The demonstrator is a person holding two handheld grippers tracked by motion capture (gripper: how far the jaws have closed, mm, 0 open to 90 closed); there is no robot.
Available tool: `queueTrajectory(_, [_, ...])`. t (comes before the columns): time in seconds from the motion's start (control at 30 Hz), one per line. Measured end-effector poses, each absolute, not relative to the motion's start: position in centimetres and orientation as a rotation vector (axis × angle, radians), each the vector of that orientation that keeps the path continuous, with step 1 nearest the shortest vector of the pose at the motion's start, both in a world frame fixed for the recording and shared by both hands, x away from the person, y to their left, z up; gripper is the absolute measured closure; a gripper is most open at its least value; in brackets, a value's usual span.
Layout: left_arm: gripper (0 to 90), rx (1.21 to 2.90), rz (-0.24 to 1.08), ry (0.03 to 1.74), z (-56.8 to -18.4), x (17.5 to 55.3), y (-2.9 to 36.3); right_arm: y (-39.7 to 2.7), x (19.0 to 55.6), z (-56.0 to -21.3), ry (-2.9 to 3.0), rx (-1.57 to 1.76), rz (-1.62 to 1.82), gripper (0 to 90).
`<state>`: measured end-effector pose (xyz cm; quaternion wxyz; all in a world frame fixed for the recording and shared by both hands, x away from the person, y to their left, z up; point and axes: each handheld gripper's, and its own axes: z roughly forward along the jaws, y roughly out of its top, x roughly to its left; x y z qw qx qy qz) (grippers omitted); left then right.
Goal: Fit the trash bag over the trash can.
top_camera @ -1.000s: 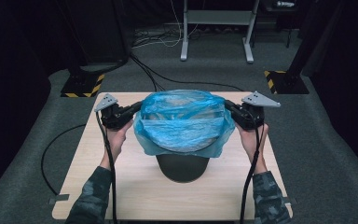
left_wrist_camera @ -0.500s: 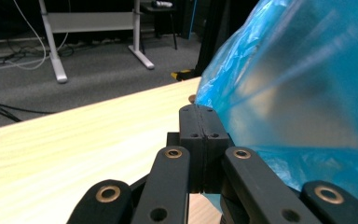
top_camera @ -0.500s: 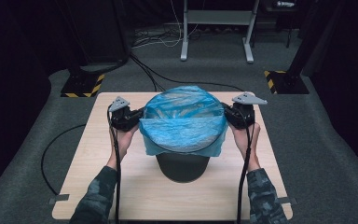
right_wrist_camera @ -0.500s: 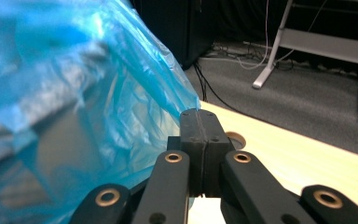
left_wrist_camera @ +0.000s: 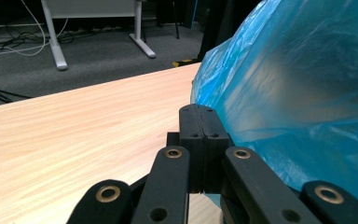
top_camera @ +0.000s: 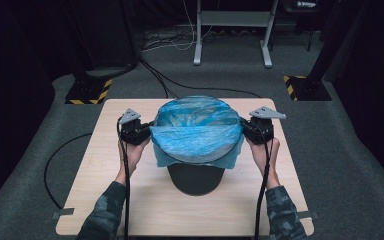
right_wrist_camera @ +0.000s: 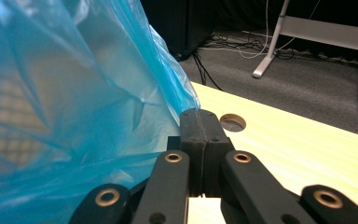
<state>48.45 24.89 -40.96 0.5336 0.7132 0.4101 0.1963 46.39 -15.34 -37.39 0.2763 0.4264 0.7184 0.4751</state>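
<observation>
We hold the blue bag (top_camera: 197,134) stretched over the dark bin (top_camera: 196,176) at mid-table (top_camera: 105,200); the left gripper (top_camera: 139,131) and right gripper (top_camera: 250,131), jaws pressed together, seemingly pinch its opposite edges, probably to seat the liner around the rim.

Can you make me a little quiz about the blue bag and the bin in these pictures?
1. True or false: the blue bag is lying flat on the table.
2. What dark thing does the bag cover?
A. a box
B. a bin
C. a chair
3. Fill in: the left gripper and the right gripper are at opposite ____ of the bag.

Key
1. False. It is stretched over the top of the bin.
2. B
3. sides. In each gripper view the jaws look pressed together beside the plastic, though whether they pinch it is hard to tell.
</observation>
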Motion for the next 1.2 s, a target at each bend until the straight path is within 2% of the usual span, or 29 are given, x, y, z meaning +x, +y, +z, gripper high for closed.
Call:
queueTrajectory(0.1, [89.9,1.68,0.465,0.976,-40.9,48.1,25.1,-15.5,46.2,-37.3,1.921,1.146,1.278,88.2])
queueTrajectory(0.13, [89.6,1.668,0.477,0.978,-40.8,47.9,25.2,-15.5,46.0,-37.2,1.91,1.147,1.281,80.7])
queueTrajectory(0.17, [86.5,1.656,0.482,0.977,-40.7,47.6,25.3,-15.7,45.9,-37.1,1.897,1.149,1.293,75.5])
queueTrajectory(0.23, [71.4,1.645,0.491,0.987,-40.5,47.0,25.6,-16.1,45.2,-36.9,1.876,1.148,1.304,65.2])
queueTrajectory(0.33, [59.3,1.608,0.513,0.986,-40.4,45.8,26.2,-16.8,44.0,-36.4,1.842,1.133,1.322,56.9])
queueTrajectory(0.4, [54.4,1.592,0.522,0.98,-40.3,45.0,26.7,-17.2,43.1,-36.1,1.82,1.124,1.325,50.8])
queueTrajectory(0.6, [46.6,1.545,0.581,0.952,-40.2,42.0,28.1,-18.5,39.8,-35.7,1.768,1.083,1.329,43.5])
queueTrajectory(0.87, [39.2,1.496,0.618,0.861,-40.6,37.2,29.0,-19.7,35.4,-37.0,1.76,1.046,1.352,37.5])
queueTrajectory(1.2, [29.7,1.578,0.609,0.698,-41.1,33.3,26.1,-18.0,32.1,-38.7,1.819,0.944,1.387,31.0])
